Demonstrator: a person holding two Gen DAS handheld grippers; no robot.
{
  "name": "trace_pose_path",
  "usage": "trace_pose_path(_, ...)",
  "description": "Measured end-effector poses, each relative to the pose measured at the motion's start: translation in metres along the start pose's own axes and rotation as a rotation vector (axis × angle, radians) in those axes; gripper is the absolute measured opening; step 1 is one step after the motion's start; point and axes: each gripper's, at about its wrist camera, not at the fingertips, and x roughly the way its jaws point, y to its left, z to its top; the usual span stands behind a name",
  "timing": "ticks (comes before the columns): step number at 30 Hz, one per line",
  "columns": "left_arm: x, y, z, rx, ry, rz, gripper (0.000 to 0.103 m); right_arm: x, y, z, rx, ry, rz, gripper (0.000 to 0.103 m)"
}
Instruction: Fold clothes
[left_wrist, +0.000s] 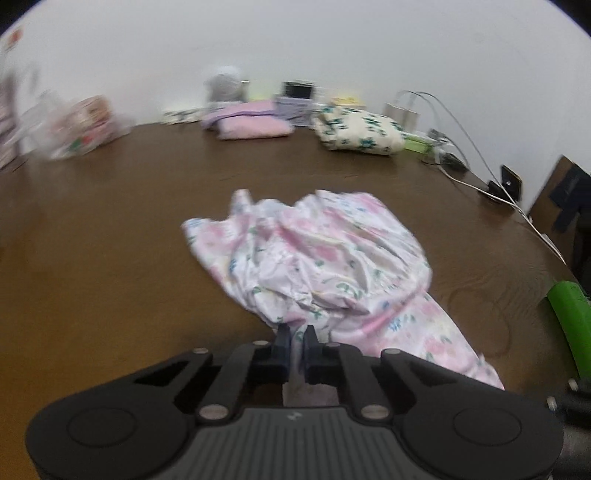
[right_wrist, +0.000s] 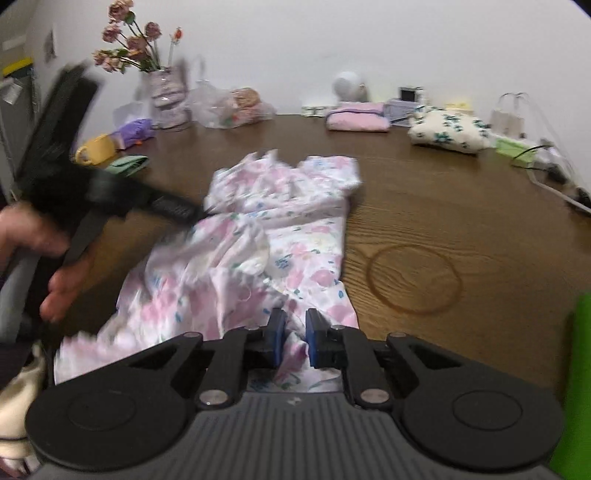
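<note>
The pink floral garment (left_wrist: 325, 258) lies crumpled mid-way across the brown table (left_wrist: 110, 240). The left gripper (left_wrist: 295, 334) is pinched tight on a fold at the garment's near edge. The right gripper (right_wrist: 295, 325) (blue pads showing) is clamped on bunched fabric with a narrow gap remaining.

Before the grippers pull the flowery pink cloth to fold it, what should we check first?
1. Left gripper shut on the crumpled pink floral garment: ok.
2. Right gripper pinching the same garment: ok, fabric sits between its blue pads.
3. Garment lying flat: not ok, it is bunched.
4. Bare brown wooden table to the right of the garment for spreading: ok.
5. Folded pink stack and folded green-flowered cream cloth out of the way: ok, at the far edge.
6. Which garment part each gripper holds: cannot tell.
</note>
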Motion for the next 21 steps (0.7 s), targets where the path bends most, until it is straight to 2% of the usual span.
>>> trace_pose_path(2,0.010,-0.010,0.007,0.038,-0.011,0.011,0.011,0.001,0.003,-0.001,0.001,-0.006,-0.039,0.012)
trace_pose_path(4,0.004,-0.007,0.009,0.027,-0.028,0.007,0.013,0.003,0.002,0.000,0.018,-0.018,-0.064,0.013)
trace_pose_path(5,0.000,-0.004,0.009,0.017,-0.036,0.003,0.017,0.004,0.000,0.002,0.030,-0.024,-0.072,0.014)
trace_pose_path(6,-0.011,0.003,0.006,-0.004,-0.058,0.014,0.023,0.001,-0.003,0.003,0.047,-0.034,-0.065,0.014)
trace_pose_path(8,-0.040,0.021,-0.006,-0.058,-0.115,0.049,0.051,-0.017,-0.015,0.002,0.079,-0.079,-0.035,0.021)
trace_pose_path(10,-0.071,0.036,-0.021,-0.119,-0.148,0.076,0.053,-0.037,-0.027,0.000,0.110,-0.129,-0.004,0.032)
trace_pose_path(11,-0.086,0.042,-0.029,-0.155,-0.150,0.074,0.053,-0.047,-0.033,0.000,0.126,-0.154,0.011,0.032)
trace_pose_path(13,-0.112,0.046,-0.050,-0.229,-0.149,0.027,0.057,-0.064,-0.041,-0.004,0.140,-0.187,0.043,0.035)
trace_pose_path(15,-0.126,0.036,-0.065,-0.253,-0.135,-0.049,0.059,-0.071,-0.038,-0.007,0.113,-0.182,0.076,0.038)
trace_pose_path(19,-0.129,-0.010,-0.078,-0.190,-0.106,-0.158,0.059,-0.069,-0.013,-0.014,0.026,-0.143,0.116,0.042)
trace_pose_path(21,-0.118,-0.032,-0.079,-0.110,-0.092,-0.138,0.059,-0.060,-0.005,-0.016,0.016,-0.120,0.100,0.042)
